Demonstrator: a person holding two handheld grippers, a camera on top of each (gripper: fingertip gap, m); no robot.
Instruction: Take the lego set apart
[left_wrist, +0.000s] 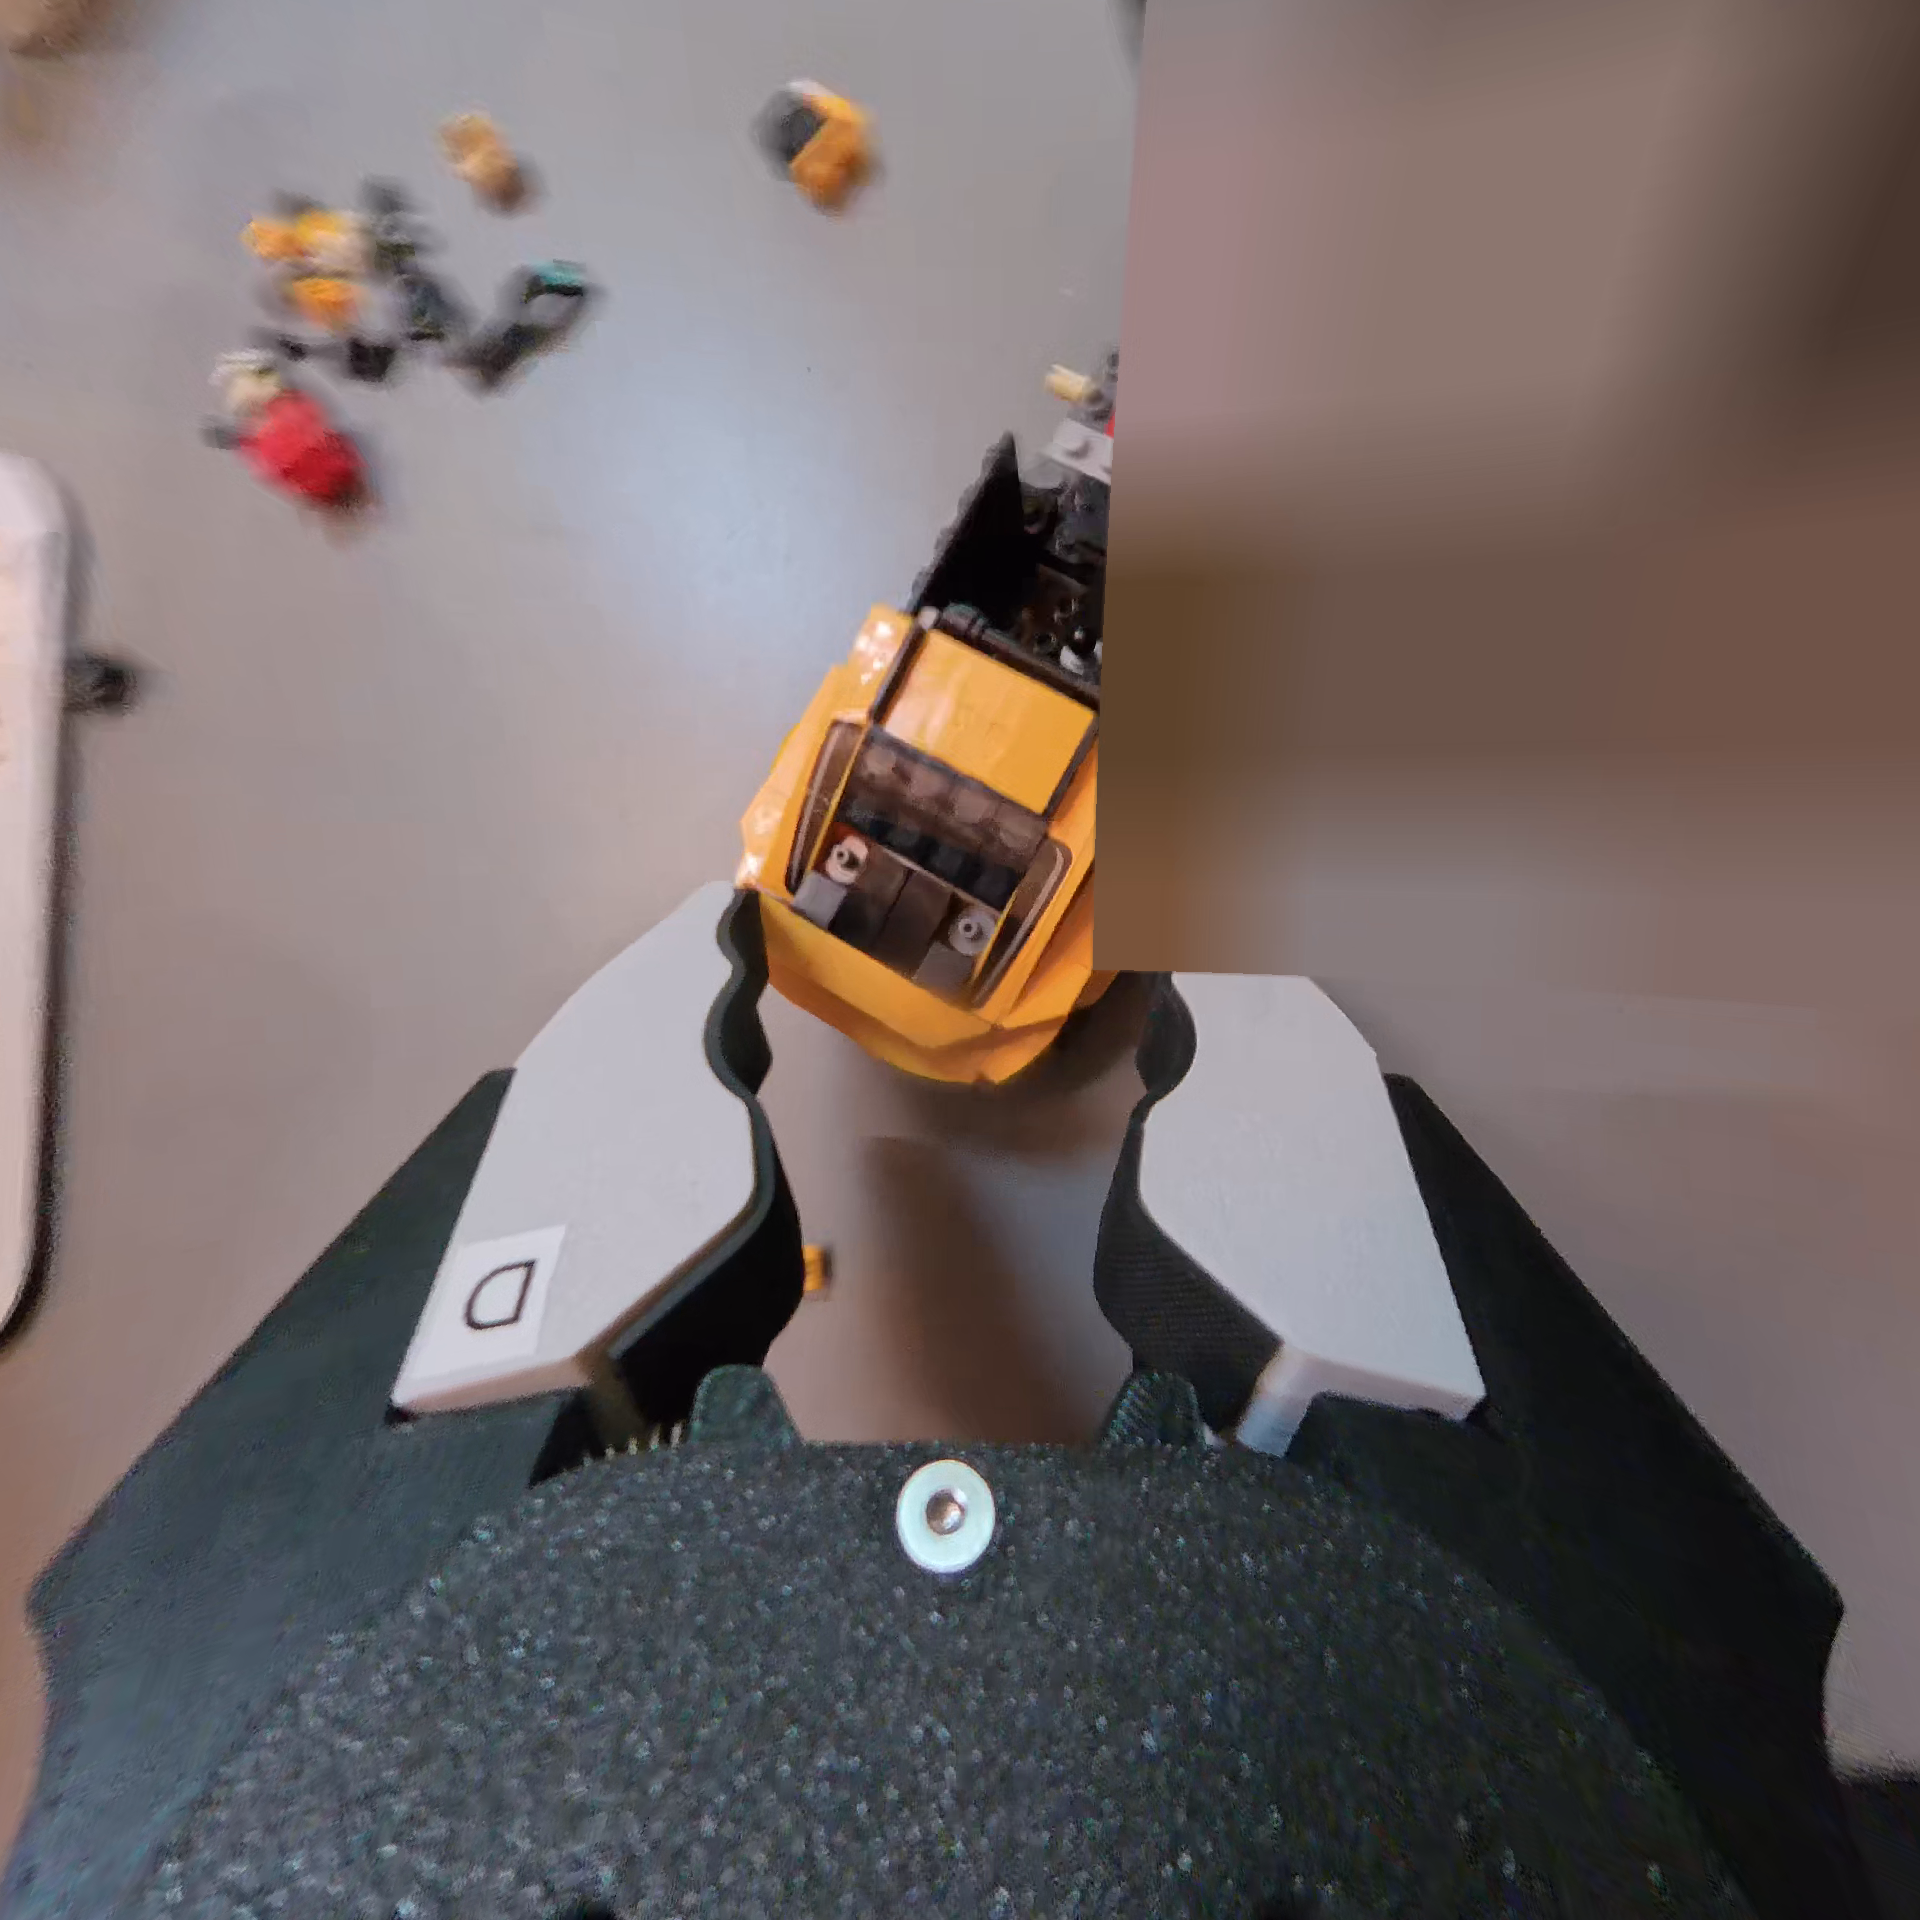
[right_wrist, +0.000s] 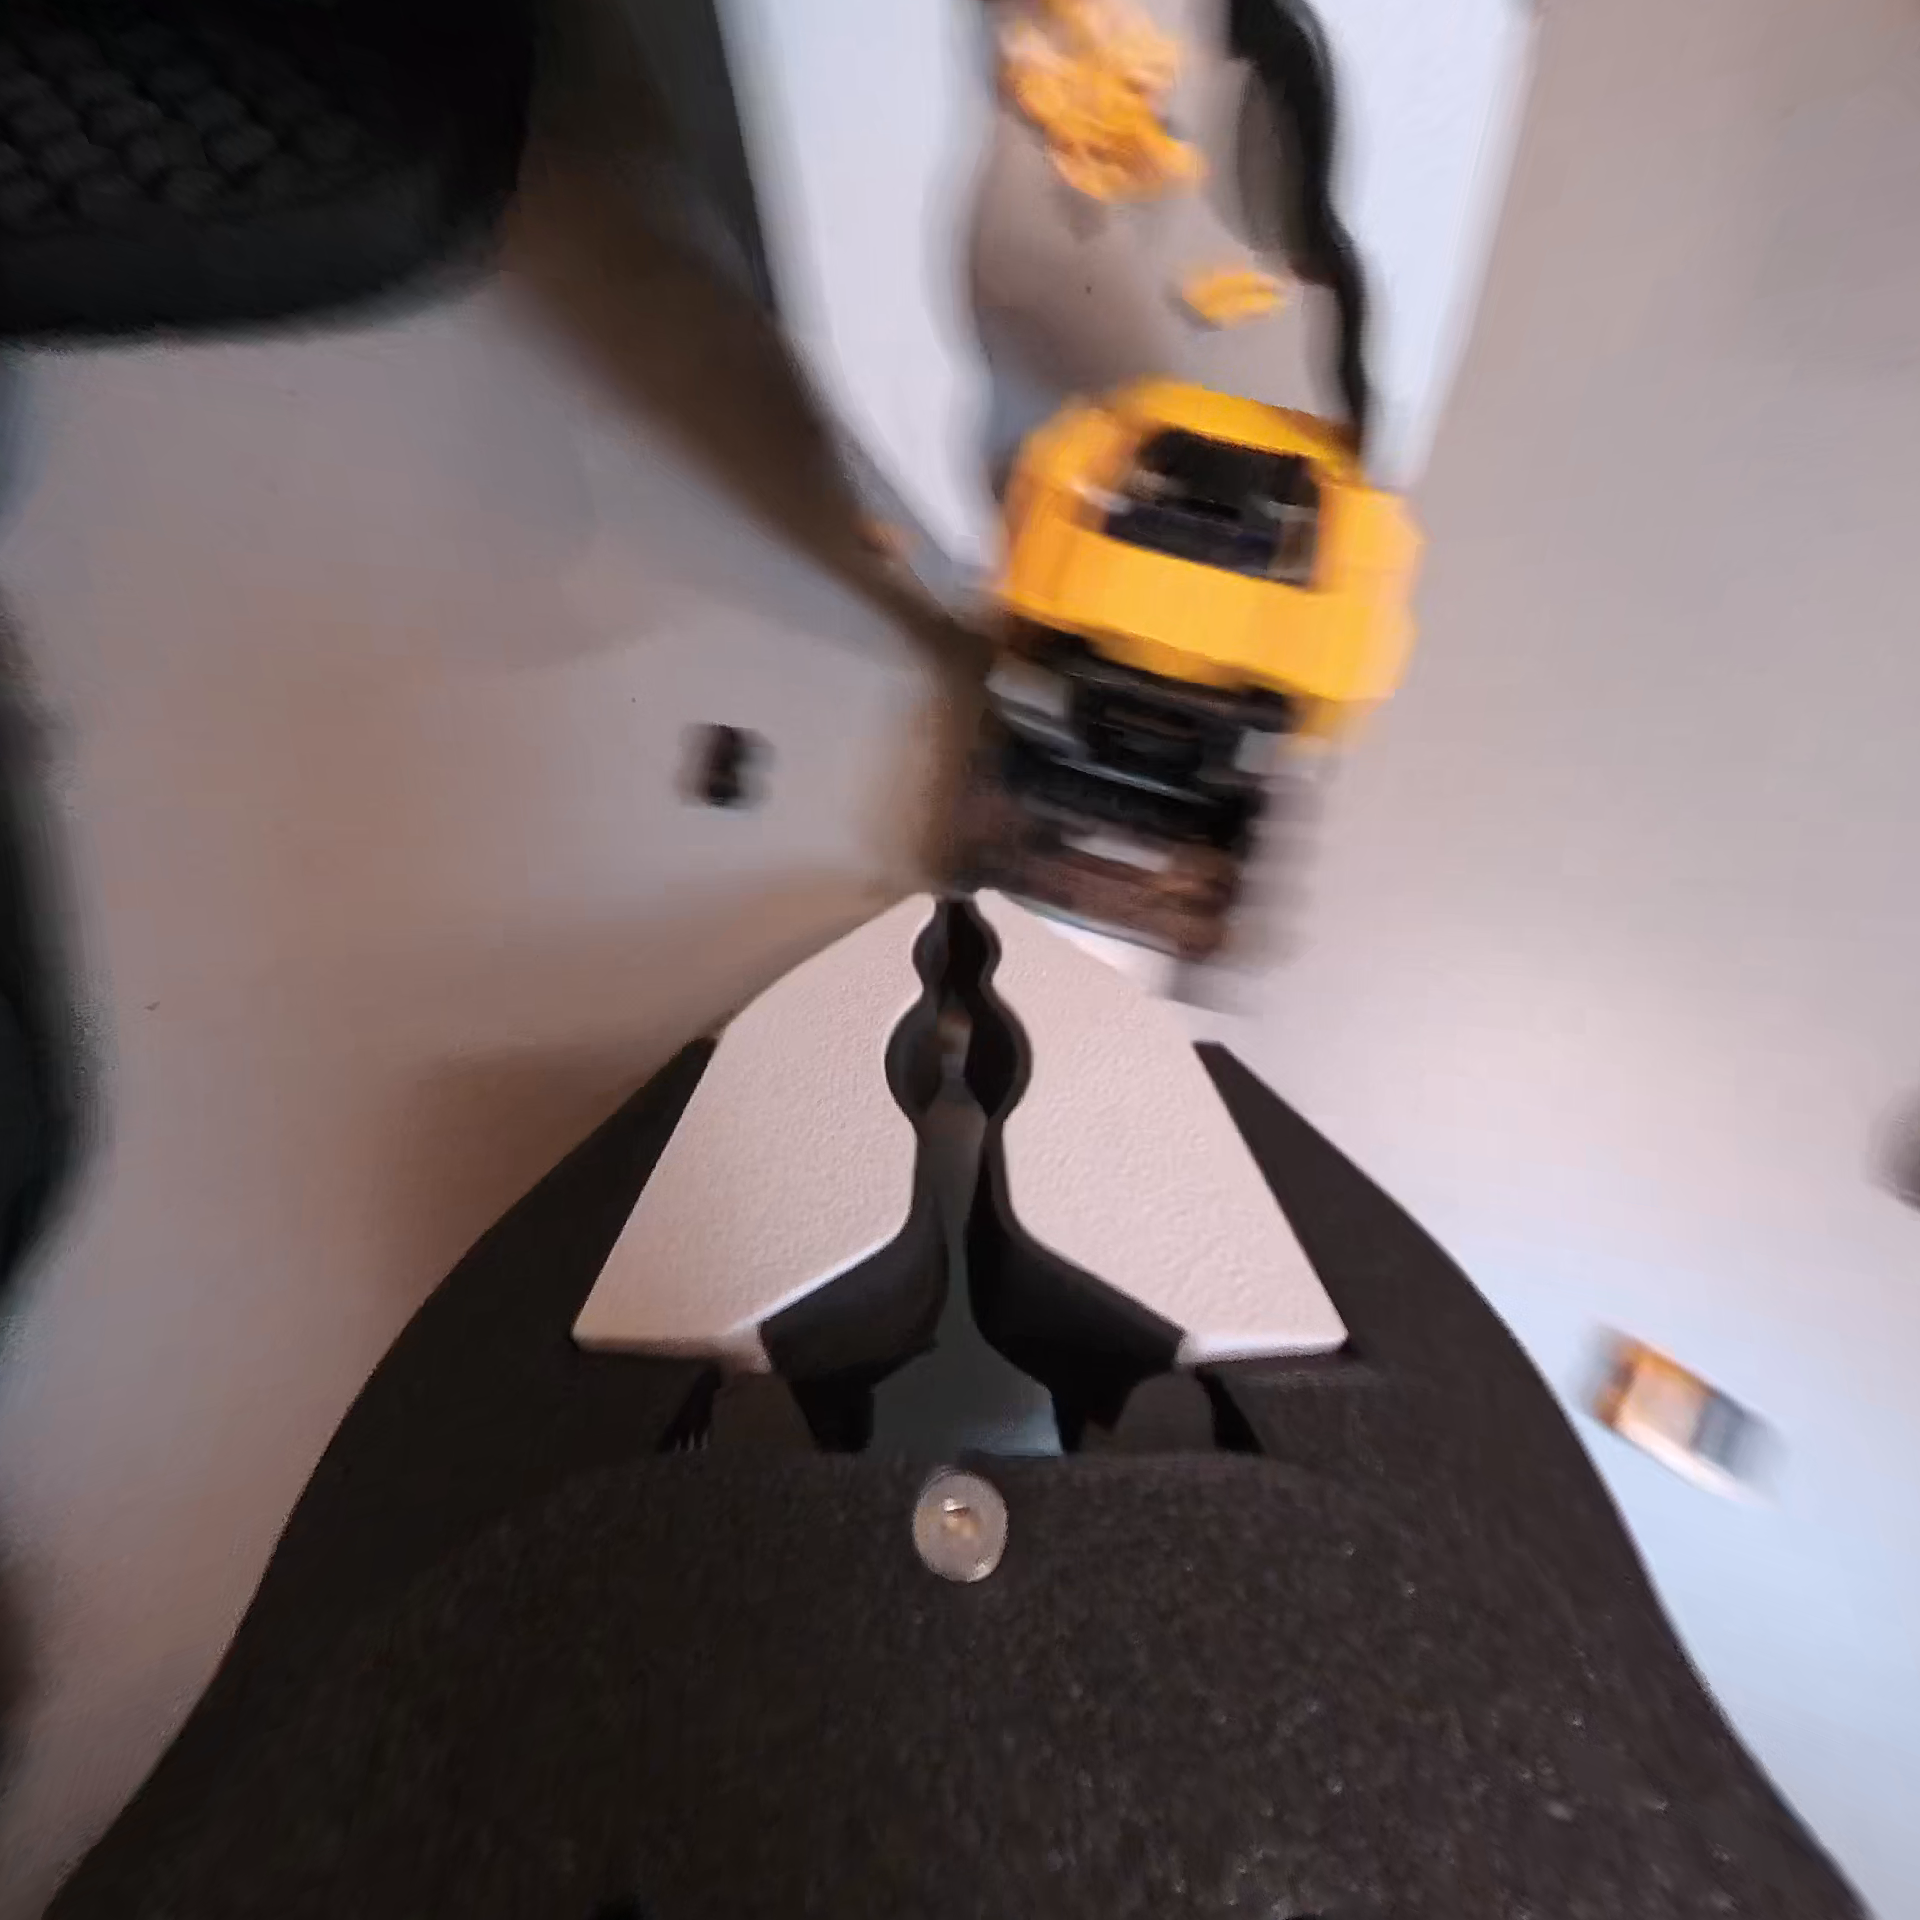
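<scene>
Lego car, orange with a black inside, lies on the grey counter, and the left gripper stands with its jaws wide apart around the car's near end; the left pad looks to touch the orange body, while the other side is partly hidden by a blurred patch, so I cannot tell if it touches. In the right wrist view the car appears from its other end, much smeared by motion, and the right gripper has its jaws together with nothing visible between them, its tips just beside the dark end of the car. The step in hand seems to be to hold the body firmly so that a part can be pulled off. To do it well, I think the left gripper should close on the wide orange sides, not on the loose roof tiles, and press the car a little against the counter; the right gripper must first open before it can take any brick. Around it, loose parts are already off: an orange and black block, a red piece and a small heap of black and orange pieces, well apart from the car, and a small orange brick near the right gripper. None of these blocks the way.
</scene>
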